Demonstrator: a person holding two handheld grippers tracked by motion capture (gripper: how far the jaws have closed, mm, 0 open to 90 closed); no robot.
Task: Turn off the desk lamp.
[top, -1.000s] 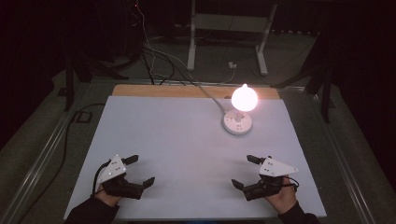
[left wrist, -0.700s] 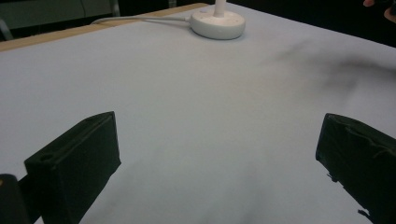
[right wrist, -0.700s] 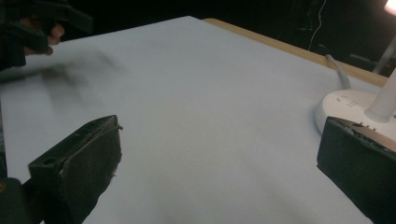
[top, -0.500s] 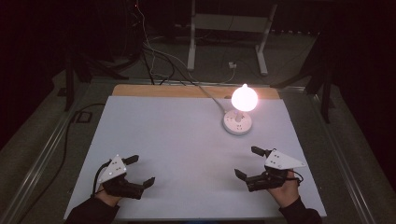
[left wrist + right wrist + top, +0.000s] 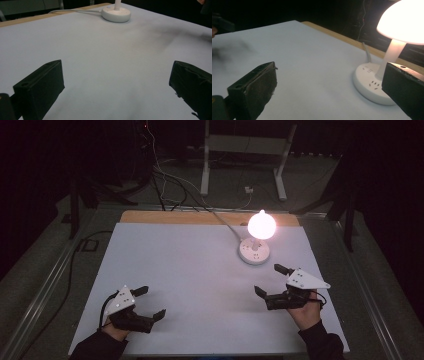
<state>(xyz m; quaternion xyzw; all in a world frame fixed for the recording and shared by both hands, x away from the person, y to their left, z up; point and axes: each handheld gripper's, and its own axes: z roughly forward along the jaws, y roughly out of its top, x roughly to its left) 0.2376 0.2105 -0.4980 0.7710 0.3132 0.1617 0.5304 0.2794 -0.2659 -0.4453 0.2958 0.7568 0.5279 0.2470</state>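
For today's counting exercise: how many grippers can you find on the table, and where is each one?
2. The left gripper is near the table's front left corner, jaws open. The right gripper is at the front right, just short of the lit lamp, jaws open.

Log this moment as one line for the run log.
left gripper: open, empty, near table edge | right gripper: open, empty, beside lit lamp | lamp base: on table, untouched

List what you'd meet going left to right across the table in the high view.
left gripper → lamp → right gripper
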